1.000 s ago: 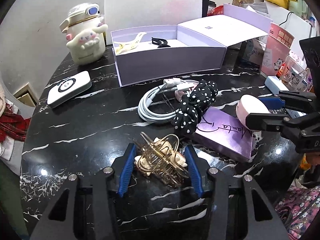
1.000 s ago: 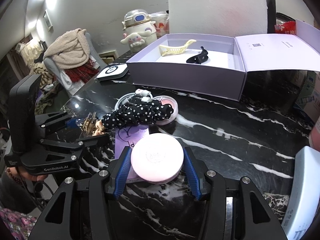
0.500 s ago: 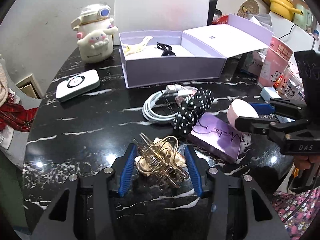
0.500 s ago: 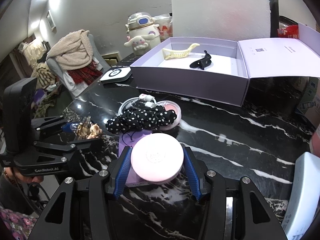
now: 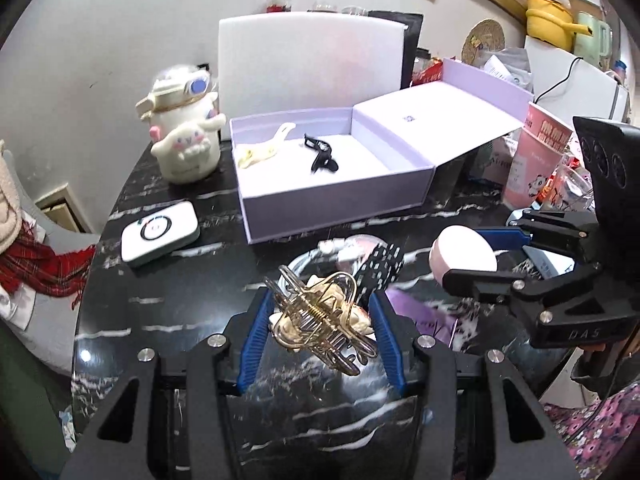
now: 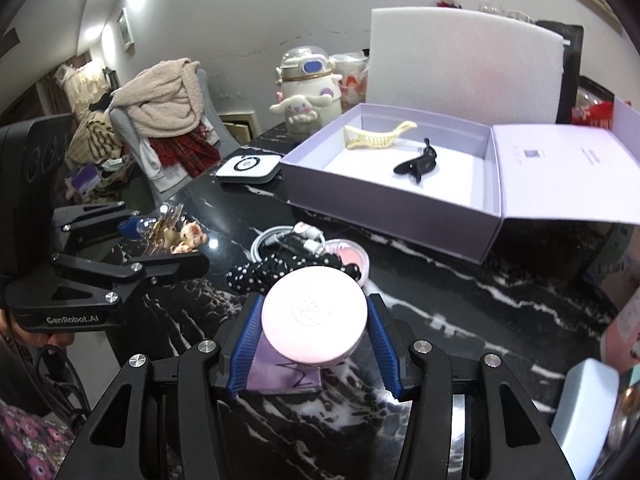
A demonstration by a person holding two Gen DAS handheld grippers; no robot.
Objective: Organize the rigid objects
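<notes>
My left gripper is shut on a gold wire hair claw and holds it above the black marble table. My right gripper is shut on a round pink compact, also lifted; it shows in the left wrist view. The open lilac box stands at the back and holds a cream hair clip and a black clip. The box also shows in the right wrist view.
On the table lie a white cable coil, a polka-dot scrunchie, a pink dish and a purple booklet. A white power bank, a Cinnamoroll jar and a pink cup stand around.
Both grippers have risen from the table with their objects and moved toward the lilac box. The hair claw and the compact now hang clear of the tabletop.
</notes>
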